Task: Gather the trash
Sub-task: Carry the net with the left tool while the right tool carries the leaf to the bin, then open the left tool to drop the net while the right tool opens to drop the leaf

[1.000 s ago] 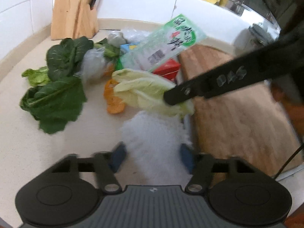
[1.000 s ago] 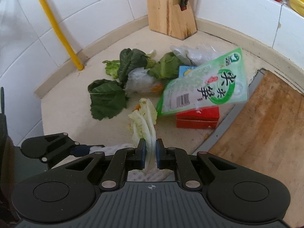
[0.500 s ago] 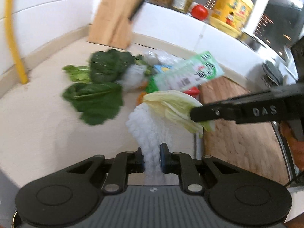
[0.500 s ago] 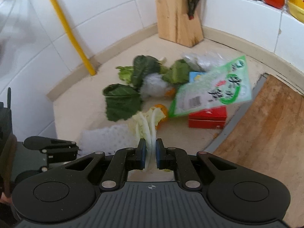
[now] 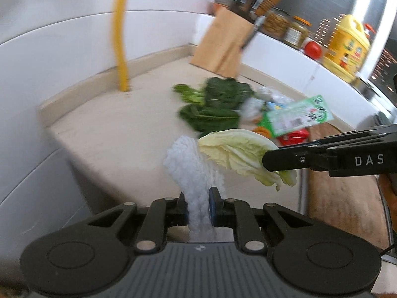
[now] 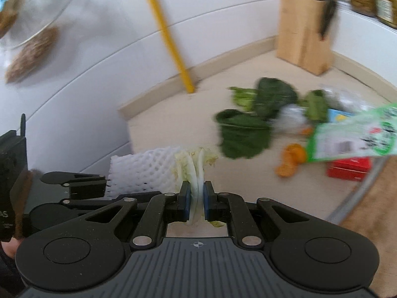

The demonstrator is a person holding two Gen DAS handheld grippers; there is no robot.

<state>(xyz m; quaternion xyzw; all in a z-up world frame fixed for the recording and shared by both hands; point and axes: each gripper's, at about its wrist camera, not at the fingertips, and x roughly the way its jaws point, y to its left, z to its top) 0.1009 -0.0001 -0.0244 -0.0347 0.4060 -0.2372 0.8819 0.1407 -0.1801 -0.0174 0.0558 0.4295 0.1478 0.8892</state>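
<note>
Both hand-held grippers are clamped: left hand-held gripper [image 5: 198, 209] grips white foam netting [image 5: 191, 164], right hand-held gripper [image 6: 196, 200] a cabbage leaf [image 6: 196, 164].

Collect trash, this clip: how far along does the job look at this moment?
Early. Nothing looks binned yet, and no bin is in view. In hand: the left tool is shut on the white foam net, the right tool on the cabbage leaf, both lifted off the counter. Left on the counter: dark greens, orange peel, green packet, red box and clear plastic.
</note>
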